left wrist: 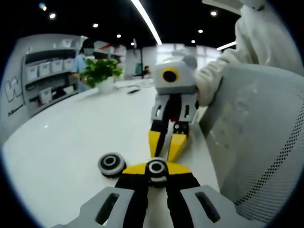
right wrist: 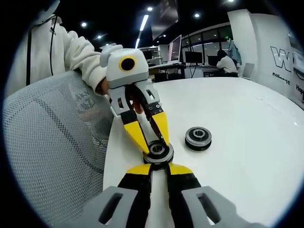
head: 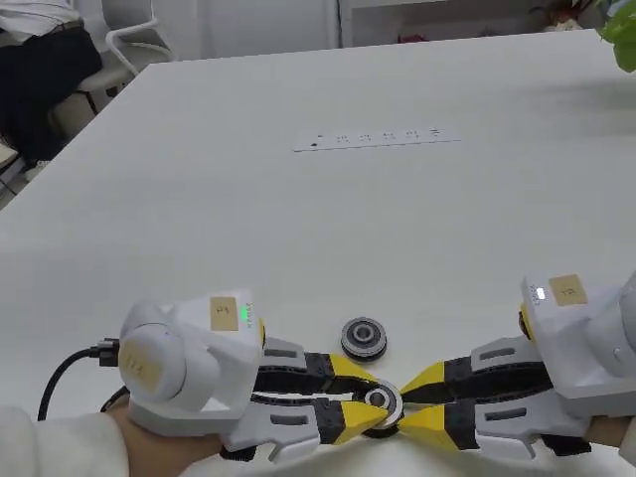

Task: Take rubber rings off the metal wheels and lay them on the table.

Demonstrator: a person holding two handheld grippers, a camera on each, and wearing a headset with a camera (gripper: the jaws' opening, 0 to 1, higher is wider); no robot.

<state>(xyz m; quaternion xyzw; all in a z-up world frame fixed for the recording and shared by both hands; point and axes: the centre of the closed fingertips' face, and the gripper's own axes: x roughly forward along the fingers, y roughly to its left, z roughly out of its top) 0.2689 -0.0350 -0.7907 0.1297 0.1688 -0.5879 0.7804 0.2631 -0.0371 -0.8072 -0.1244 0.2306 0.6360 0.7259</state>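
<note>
Nearest wheel [head: 379, 401]: black-rimmed, silver-centred

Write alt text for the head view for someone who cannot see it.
Left gripper and right gripper meet fingers-first on a metal wheel at the near edge of a white table, both gripping it. A second wheel lies just behind them; a socket strip sits farther back.

A big letter W [right wrist: 280, 57] stands on the far wall [right wrist: 251, 42]; the small lettering [right wrist: 281, 75] under it is unreadable.
</note>
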